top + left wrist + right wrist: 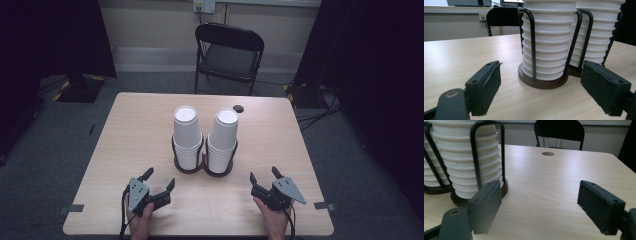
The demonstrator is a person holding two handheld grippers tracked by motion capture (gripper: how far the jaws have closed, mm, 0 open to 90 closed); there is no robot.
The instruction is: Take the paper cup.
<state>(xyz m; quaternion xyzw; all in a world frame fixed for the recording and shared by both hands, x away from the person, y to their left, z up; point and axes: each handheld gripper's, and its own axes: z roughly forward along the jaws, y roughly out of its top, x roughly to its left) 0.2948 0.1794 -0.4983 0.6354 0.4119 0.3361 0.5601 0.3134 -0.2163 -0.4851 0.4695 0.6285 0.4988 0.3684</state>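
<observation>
Cup stacks (549,37) cut off at 12 o'clock edge, left gripper view. Left stack (429,157) cut at 9 o'clock, right gripper view. Wall socket (204,5) too small.

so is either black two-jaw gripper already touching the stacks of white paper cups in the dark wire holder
No: the left gripper and right gripper rest open near the table's front edge, apart from the white paper cup stacks in the dark wire holder.

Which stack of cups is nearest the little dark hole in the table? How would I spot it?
Find the wooden table in front of the black folding chair. At its middle, a dark wire holder keeps two stacks of upside-down white cups. Yours is the right stack, nearest the hole, leaning slightly toward its neighbour.
</observation>
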